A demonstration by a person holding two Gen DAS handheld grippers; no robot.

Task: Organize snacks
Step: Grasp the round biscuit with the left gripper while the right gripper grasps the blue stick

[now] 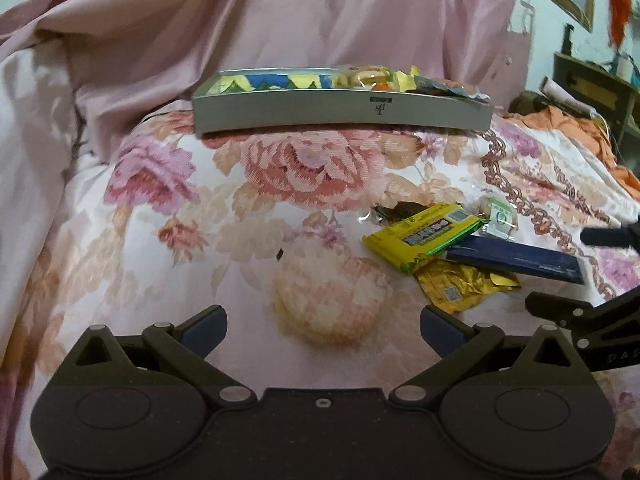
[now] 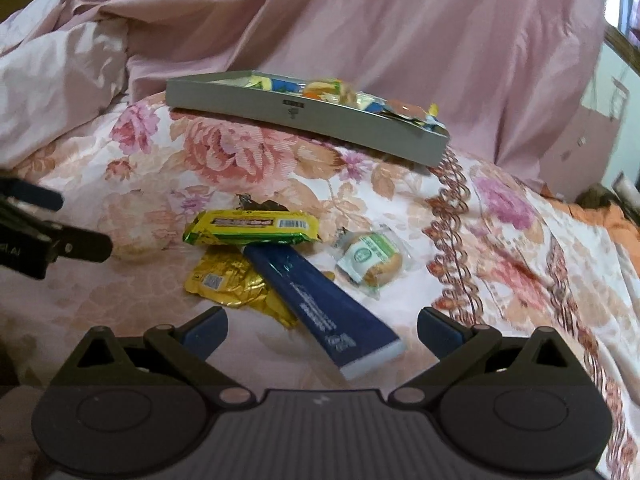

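Both tongs hover low over the floral bedspread [image 1: 160, 216] with jaws spread wide and nothing between them: the left tongs [image 1: 323, 330] face bare fabric with the loose snacks off to their right, the right tongs [image 2: 322, 330] sit just short of the near end of the dark blue bar [image 2: 320, 300]. That flat blue bar runs lengthwise from near-right to far-left, its far end tucked under the yellow-green bar [image 2: 252, 227], which lies crosswise, beside a crumpled gold wrapper [image 2: 232, 284] and a clear-wrapped round biscuit [image 2: 374, 260]. Behind them a shallow grey tray [image 2: 256, 109] holding colourful snacks rests on the bed, long side across the view.
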